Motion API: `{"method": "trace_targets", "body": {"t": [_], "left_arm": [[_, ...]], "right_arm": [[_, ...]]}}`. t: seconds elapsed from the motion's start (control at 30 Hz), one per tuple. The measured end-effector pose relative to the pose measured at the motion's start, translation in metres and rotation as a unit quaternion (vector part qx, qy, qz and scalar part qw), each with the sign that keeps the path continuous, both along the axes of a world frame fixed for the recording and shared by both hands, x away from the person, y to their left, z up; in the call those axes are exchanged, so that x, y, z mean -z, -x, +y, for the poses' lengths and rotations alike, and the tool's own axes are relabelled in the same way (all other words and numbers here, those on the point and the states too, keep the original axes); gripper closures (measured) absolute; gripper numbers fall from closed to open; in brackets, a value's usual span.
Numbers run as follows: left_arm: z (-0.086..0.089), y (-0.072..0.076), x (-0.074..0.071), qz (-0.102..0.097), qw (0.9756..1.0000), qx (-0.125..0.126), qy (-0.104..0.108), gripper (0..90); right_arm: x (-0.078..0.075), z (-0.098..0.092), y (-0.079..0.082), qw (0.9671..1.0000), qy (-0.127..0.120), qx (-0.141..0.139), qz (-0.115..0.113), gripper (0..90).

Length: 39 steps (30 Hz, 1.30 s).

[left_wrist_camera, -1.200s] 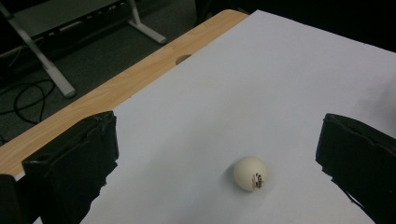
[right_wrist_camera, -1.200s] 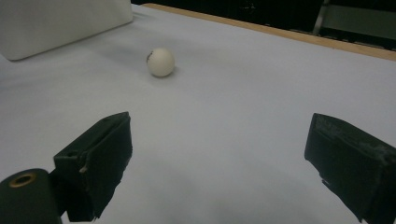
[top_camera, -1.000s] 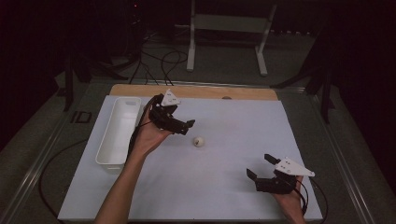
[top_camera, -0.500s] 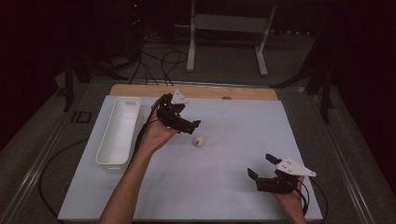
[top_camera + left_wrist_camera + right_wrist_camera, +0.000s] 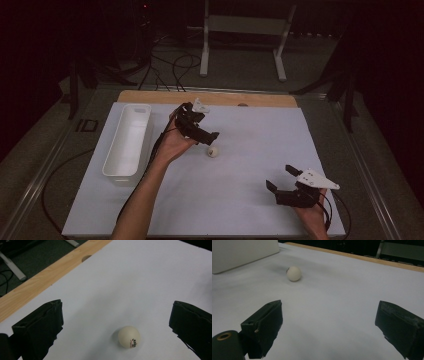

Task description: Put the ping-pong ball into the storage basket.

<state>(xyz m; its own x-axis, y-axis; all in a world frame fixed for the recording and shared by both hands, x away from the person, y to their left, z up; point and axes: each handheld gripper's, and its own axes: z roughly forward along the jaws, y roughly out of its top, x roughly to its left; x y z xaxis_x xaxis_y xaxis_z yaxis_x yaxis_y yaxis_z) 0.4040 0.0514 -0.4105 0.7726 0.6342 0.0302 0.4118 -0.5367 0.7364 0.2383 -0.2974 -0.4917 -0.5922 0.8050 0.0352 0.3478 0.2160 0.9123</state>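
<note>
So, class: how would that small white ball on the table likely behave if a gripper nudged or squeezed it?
The ball looks like a printed table-tennis ball, so probably very light. Being round on a flat white table, it would likely roll away if nudged. Its smooth curve might slip from the left gripper unless squeezed centrally.
</note>
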Motion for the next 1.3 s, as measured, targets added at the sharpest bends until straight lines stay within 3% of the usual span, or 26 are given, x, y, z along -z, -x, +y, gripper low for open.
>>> {"method": "trace_targets", "body": {"t": [0.7, 1.3], "left_arm": [[-0.01, -0.007, 0.012, 0.027, 0.9995, 0.01, -0.013, 0.0], [-0.016, -0.008, 0.021, 0.038, 0.999, 0.014, -0.017, 0.0]], "right_arm": [[0.0, -0.002, 0.0, 1.0, -0.001, 0.002, -0.001, 7.4], [-0.001, -0.002, 0.001, 1.0, -0.002, 0.003, -0.001, 7.4]]}}
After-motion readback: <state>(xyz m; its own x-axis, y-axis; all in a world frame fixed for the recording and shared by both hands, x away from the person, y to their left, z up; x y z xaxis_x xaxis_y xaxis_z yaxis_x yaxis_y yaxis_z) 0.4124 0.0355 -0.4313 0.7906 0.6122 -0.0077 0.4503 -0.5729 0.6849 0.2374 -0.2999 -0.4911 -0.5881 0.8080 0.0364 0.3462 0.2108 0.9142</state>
